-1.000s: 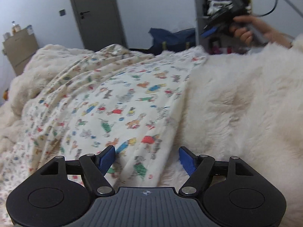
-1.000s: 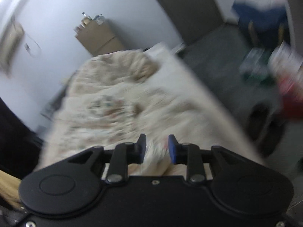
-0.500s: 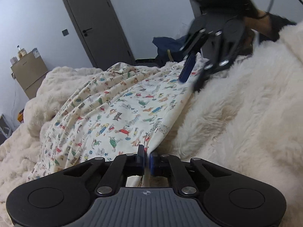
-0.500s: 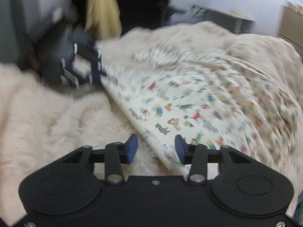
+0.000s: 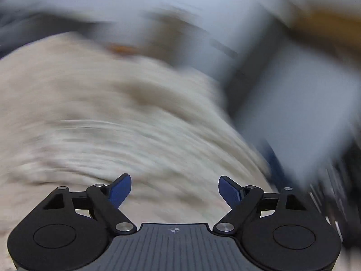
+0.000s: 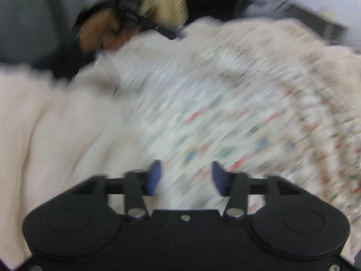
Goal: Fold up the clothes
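Brightness: soft, even indoor light is seen in both views; no glare is found.
Light source: cannot be told from either view.
Shadows: only faint shading is seen in the folds of the fluffy blanket (image 5: 94, 103).
Blur, left wrist: everything beyond the left gripper (image 5: 174, 188) is smeared in arcs, heaviest from 12 to 3 o'clock.
Blur, right wrist: the printed cloth (image 6: 237, 124) is streaked; its pattern is reduced to coloured dashes.
Sharpness: only the gripper bodies at 6 o'clock are rendered crisply; the right gripper (image 6: 183, 177) is slightly soft.
Distortion: fisheye bending and dark corners are seen at the edges.
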Tool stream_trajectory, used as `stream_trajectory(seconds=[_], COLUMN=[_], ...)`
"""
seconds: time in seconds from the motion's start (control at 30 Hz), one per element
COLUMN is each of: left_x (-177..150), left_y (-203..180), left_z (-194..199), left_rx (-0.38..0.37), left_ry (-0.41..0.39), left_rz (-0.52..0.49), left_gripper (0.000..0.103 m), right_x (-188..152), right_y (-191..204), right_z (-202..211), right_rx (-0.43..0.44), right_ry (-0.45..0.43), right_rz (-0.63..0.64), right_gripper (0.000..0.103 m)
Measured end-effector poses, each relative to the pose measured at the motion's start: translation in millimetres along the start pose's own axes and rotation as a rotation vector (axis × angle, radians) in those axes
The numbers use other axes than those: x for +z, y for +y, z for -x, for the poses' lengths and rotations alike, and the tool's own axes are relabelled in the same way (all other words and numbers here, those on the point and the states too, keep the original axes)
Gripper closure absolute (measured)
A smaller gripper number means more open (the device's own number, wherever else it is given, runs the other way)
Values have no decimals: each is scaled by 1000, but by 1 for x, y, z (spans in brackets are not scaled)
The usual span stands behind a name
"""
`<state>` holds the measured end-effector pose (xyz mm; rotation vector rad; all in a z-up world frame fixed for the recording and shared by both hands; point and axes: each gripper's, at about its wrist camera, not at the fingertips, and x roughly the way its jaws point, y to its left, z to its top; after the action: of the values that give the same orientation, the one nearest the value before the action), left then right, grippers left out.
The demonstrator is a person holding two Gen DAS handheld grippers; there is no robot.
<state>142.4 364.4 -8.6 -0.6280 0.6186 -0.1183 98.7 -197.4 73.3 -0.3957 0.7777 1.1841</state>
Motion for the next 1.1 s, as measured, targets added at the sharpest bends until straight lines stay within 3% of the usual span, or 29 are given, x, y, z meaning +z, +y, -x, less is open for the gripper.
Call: stream_trajectory(seconds=[0.07, 0.1, 0.2, 0.3, 0.33, 0.37, 0.4, 0.43, 0.5, 0.57, 0.7, 0.77, 0.8, 0.93, 1.03, 1.1], left_x=[17, 19, 4, -14, -16, -19, -21, -18, -7, 8, 33, 36, 34, 17, -1, -11], left_y=[70, 92, 163, 176, 175, 170, 164, 160, 146, 144, 139, 141, 144, 166, 180, 182], left_z=[-25, -37, -75, -110, -118, -126, -136, -135, -119, -87, -37, -24, -18, -20, -31, -44], left_rx=[163, 190, 179, 148, 136, 140, 146, 150, 152, 54, 110, 199, 251, 236, 212, 208], left_ry=[0, 21, 51, 24, 29, 33, 42, 29, -58, -140, -161, -157, -154, -125, -70, -30], left_rz=[178, 240, 500, 565, 563, 550, 531, 522, 520, 583, 575, 556, 553, 633, 650, 631], left_gripper=[38, 40, 46, 46, 56, 81, 98, 103, 103, 103, 101, 70, 70, 68, 55, 52], right_x=[12, 15, 15, 2, -1, -5, -9, -12, -13, -10, -3, 0, 2, 5, 5, 3], right_y=[-32, -44, -71, -81, -85, -89, -93, -95, -97, -92, -87, -85, -85, -79, -82, -90], right_z=[-8, -15, -37, -39, -41, -42, -44, -44, -41, -33, -21, -19, -18, -18, -17, -15], right_rx=[17, 19, -2, 2, 0, -3, -12, -17, -24, -45, -57, -63, -65, -91, -107, -156], right_ry=[-77, -101, -138, -145, -146, -148, -147, -150, -157, -167, -202, -212, -215, -205, -205, -221], right_rz=[-146, -202, -291, -340, -359, -379, -406, -427, -459, -452, -441, -443, -444, -418, -434, -467], right_gripper=[50, 51, 51, 51, 51, 51, 52, 52, 53, 53, 53, 53, 53, 53, 53, 49])
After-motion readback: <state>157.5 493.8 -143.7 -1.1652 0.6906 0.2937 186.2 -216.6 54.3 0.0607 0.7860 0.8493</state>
